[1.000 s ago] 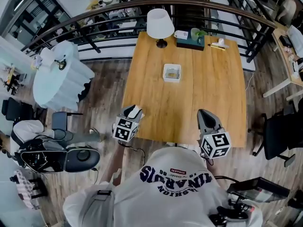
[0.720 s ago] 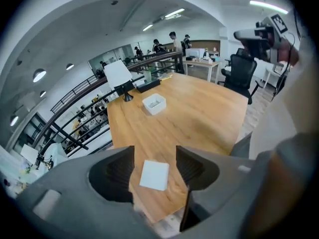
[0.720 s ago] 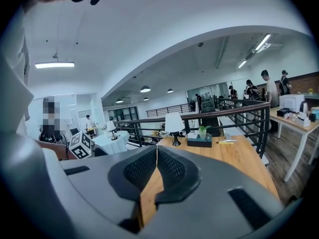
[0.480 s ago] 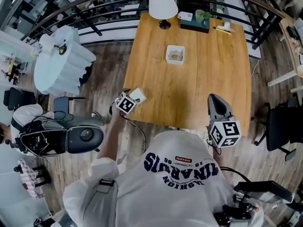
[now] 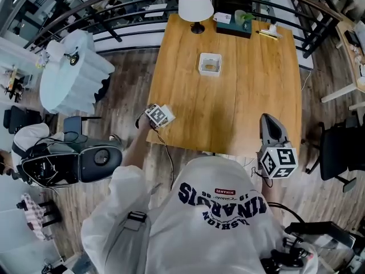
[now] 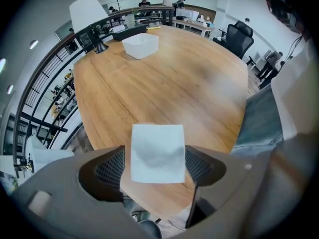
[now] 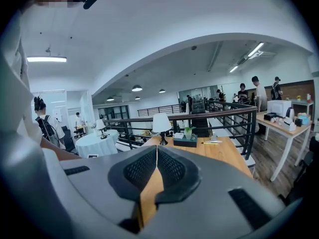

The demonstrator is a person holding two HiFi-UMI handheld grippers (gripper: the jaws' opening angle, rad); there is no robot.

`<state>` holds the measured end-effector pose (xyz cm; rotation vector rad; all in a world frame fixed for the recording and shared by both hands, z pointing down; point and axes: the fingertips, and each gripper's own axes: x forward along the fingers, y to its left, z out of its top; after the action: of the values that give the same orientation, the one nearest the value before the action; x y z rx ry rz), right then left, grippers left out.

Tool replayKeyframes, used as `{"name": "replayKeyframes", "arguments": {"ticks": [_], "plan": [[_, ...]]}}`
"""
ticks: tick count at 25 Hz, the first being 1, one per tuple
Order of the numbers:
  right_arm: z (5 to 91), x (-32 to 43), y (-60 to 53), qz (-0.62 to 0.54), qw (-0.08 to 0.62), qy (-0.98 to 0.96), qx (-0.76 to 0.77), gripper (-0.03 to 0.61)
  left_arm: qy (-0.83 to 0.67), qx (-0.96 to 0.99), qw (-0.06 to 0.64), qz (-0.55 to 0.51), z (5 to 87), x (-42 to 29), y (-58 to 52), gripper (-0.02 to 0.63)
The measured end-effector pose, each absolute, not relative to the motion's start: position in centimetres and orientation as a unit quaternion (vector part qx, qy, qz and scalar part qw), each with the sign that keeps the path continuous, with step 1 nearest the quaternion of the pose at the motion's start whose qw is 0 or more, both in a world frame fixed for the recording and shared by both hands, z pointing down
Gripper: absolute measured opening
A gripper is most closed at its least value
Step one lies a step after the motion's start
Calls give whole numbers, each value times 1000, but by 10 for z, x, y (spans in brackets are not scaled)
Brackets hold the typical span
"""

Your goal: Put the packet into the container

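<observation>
A white square packet lies flat at the near left corner of the wooden table. My left gripper points straight down over it. Its jaws have just been opening and now stand wide, one on each side of the packet, without pressing it. In the head view the left gripper covers most of the packet. The white square container stands far up the table, also in the left gripper view. My right gripper hovers at the table's near right edge, shut and empty, its pads meeting.
A white lamp, a dark box and pens sit along the table's far edge by a black railing. A round white-clothed table and a black machine stand left; an office chair right.
My left gripper has sunk from beside the table edge onto the near left corner and tipped to point down. The right gripper has drifted a little to the right.
</observation>
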<state>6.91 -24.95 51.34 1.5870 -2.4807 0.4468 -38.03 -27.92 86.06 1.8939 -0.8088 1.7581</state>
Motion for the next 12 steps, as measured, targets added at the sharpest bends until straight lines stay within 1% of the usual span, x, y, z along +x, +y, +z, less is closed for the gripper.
{"name": "replayKeyframes", "arguments": {"ticks": [5,12], "plan": [[514,75,-245,155,84,-824,538,11,-282,684,249,625,894,-374,-277,365],[515,58,-247,158,79,-828,533,11,-257,675,272,636,899,-373,-279,359]]}}
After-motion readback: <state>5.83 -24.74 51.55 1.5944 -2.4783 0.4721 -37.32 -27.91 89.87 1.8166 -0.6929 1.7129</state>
